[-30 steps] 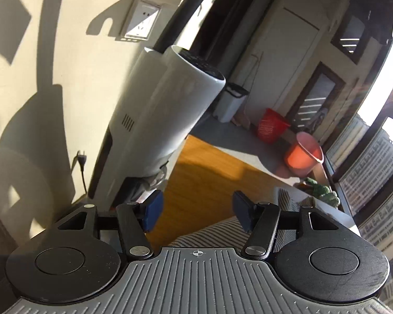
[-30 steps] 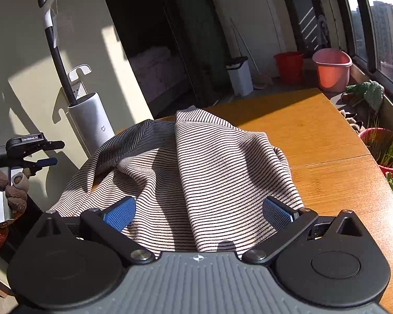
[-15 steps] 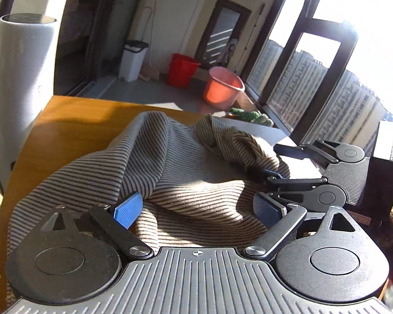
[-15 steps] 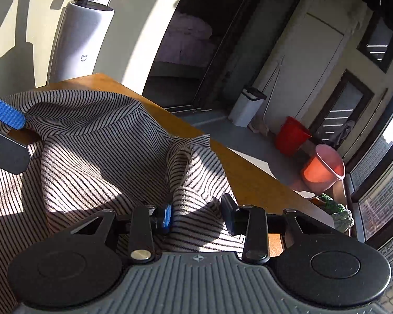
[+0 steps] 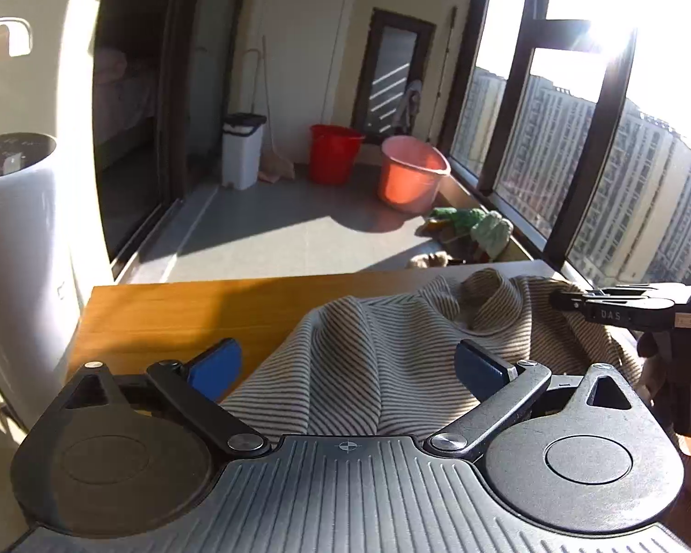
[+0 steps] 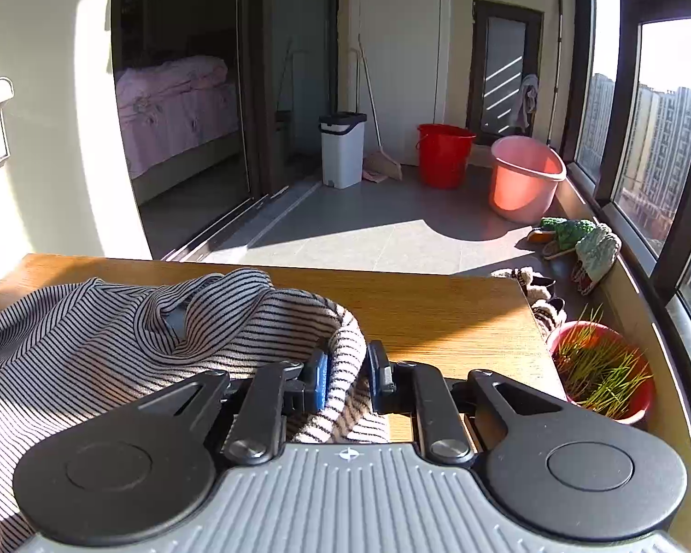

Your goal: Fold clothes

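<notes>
A striped garment (image 5: 373, 359) lies crumpled on a wooden table (image 5: 184, 313). My left gripper (image 5: 345, 368) is open above the garment's left part, with cloth lying between and below its blue pads. My right gripper (image 6: 348, 375) is shut on a bunched edge of the striped garment (image 6: 115, 336) at its right side, near the table's right part (image 6: 460, 318). The right gripper also shows at the right edge of the left wrist view (image 5: 622, 311), at the garment's far side.
A white cylinder appliance (image 5: 18, 253) stands left of the table. A red pot of grass (image 6: 608, 373) sits by the table's right corner. On the floor beyond are a red bucket (image 6: 442, 154), a pink tub (image 6: 523, 179), a white bin (image 6: 341, 147) and slippers (image 6: 576, 239).
My left gripper swung from the white appliance to over the garment and opened wide. My right gripper closed from wide open onto a fold of the garment's edge.
</notes>
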`<state>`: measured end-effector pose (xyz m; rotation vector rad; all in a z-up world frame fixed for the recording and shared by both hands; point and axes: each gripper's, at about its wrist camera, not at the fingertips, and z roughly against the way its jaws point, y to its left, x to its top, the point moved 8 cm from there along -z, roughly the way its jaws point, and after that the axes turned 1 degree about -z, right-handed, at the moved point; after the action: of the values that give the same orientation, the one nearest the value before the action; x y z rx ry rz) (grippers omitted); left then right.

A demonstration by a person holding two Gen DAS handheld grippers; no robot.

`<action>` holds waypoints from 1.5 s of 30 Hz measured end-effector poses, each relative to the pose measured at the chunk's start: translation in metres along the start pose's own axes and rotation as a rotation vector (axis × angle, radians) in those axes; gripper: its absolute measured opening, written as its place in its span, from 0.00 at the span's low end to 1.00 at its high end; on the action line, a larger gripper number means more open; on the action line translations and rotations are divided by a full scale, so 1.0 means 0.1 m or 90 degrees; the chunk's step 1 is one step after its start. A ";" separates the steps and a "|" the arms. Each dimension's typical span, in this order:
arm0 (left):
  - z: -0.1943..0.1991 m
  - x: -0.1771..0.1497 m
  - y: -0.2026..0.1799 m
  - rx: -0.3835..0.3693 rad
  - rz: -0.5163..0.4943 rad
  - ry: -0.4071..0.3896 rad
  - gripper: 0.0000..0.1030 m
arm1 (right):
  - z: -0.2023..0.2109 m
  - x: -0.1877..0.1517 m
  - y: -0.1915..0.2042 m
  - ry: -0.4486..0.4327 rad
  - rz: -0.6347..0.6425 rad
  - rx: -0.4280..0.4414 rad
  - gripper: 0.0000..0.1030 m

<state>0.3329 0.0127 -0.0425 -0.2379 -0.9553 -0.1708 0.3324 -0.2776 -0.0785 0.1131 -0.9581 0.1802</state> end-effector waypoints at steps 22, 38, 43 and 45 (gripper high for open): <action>0.27 0.09 0.34 0.080 0.009 0.000 0.56 | 0.83 0.09 0.14 -0.085 0.033 0.048 0.46; 0.43 -1.08 -0.64 -0.123 -0.056 0.074 0.80 | 0.94 -0.96 1.18 0.065 0.109 0.227 0.50; 0.73 -1.31 -0.59 -0.104 -0.059 0.061 0.91 | 1.06 -1.03 1.31 0.067 0.141 0.241 0.51; 0.86 -1.41 -0.62 -0.095 -0.076 0.059 0.92 | 1.14 -1.07 1.37 0.072 0.149 0.261 0.54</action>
<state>0.1696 -0.0180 -0.1032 -0.3070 -0.8657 -0.3605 0.1532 -0.1741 -0.0991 0.3643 -0.8104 0.5936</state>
